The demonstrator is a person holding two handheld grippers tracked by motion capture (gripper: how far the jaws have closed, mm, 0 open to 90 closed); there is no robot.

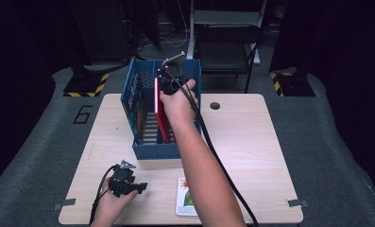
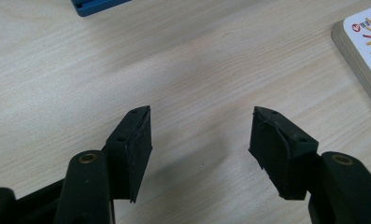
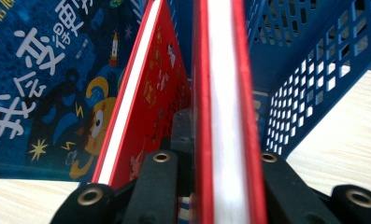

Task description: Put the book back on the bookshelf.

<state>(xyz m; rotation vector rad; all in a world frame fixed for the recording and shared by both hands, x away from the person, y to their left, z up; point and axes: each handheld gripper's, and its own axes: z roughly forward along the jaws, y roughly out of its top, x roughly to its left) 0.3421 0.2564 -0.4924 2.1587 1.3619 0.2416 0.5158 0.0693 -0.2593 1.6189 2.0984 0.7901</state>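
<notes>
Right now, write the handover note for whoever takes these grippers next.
Right gripper: shut on the red book, held upright over the blue crate, partly lowered in.
Left gripper: open, holding nothing, low over the table near its front edge.
Already in the crate: another red book and a dark blue picture book.
Left: lower the red book fully in and release it. A white book lies flat on the table, probably next.

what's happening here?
A person is lowering a red book into the blue basket with the right gripper, jaws clamped on its edge. Another red book and a dark blue picture book already stand inside. The left gripper rests open on the table, near a white book.
</notes>
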